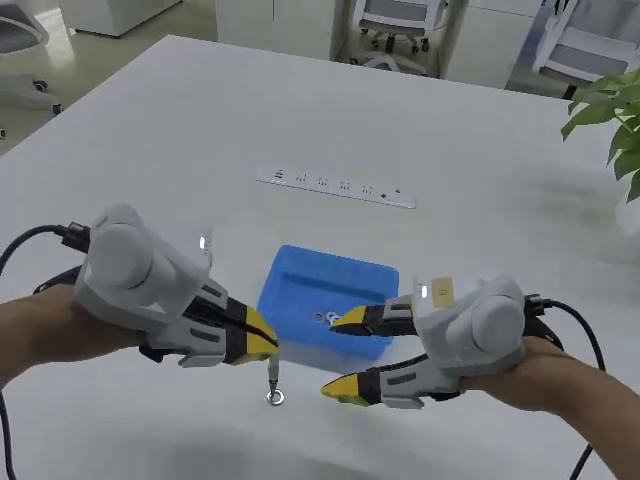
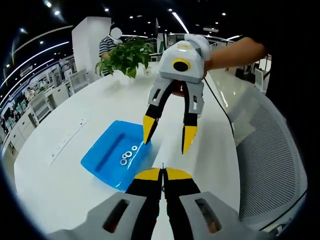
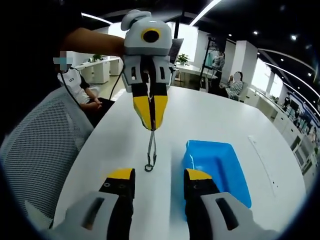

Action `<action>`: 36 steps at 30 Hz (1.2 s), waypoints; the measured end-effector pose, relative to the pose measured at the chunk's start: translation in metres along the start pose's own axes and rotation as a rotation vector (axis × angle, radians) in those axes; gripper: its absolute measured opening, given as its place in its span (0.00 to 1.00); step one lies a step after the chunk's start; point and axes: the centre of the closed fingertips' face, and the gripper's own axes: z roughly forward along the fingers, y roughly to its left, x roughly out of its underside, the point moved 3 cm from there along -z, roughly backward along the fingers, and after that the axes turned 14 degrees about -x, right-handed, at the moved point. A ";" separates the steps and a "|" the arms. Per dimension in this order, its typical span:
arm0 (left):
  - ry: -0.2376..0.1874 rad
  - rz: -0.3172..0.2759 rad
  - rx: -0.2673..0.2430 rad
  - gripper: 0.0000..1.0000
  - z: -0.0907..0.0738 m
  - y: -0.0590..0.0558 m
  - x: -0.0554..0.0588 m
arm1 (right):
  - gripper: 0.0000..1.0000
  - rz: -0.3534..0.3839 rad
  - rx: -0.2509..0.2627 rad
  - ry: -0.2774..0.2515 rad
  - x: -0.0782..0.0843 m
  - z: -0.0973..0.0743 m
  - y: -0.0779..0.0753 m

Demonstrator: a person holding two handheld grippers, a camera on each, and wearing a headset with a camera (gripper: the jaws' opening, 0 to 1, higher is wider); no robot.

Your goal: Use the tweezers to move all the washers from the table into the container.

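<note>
**Washer** [image 1: 276,398]: one, lying flat on the white table [image 1: 450,130], just below the left claw [image 1: 258,338]. It sits at the tips of the tweezers [image 1: 272,373]. We cannot tell whether the tips pinch it or only touch it.

**Tweezers:** one pair, slim and metal. The left claw's jaws are together and clamped on them. They stick out past the yellow tips and point down at the table.

**Container** [image 1: 300,280]: one, blue, shallow, rectangular and open-topped, just beyond the left claw's tips. Its near edge lies under the upper jaw of the right claw [image 1: 343,354].

**Contents:** a few loose washers [image 2: 127,156], grouped on the floor towards the end nearest the right claw.

**Right claw:** jaws apart, facing the left claw. We see the single washer on the table between the two claws.

**Power strip** [image 1: 335,187]: one, white, flat on the table, well beyond the container from both claws.
</note>
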 end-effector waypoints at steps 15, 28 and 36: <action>0.006 0.020 0.013 0.05 0.003 -0.002 -0.004 | 0.26 -0.053 -0.111 0.027 -0.006 0.036 -0.004; 0.007 0.023 0.019 0.05 0.002 -0.002 -0.002 | 0.14 -0.087 -0.172 0.051 -0.011 0.058 -0.005; 0.008 0.021 0.023 0.05 0.001 -0.001 -0.001 | 0.10 -0.101 -0.187 0.065 -0.011 0.060 -0.005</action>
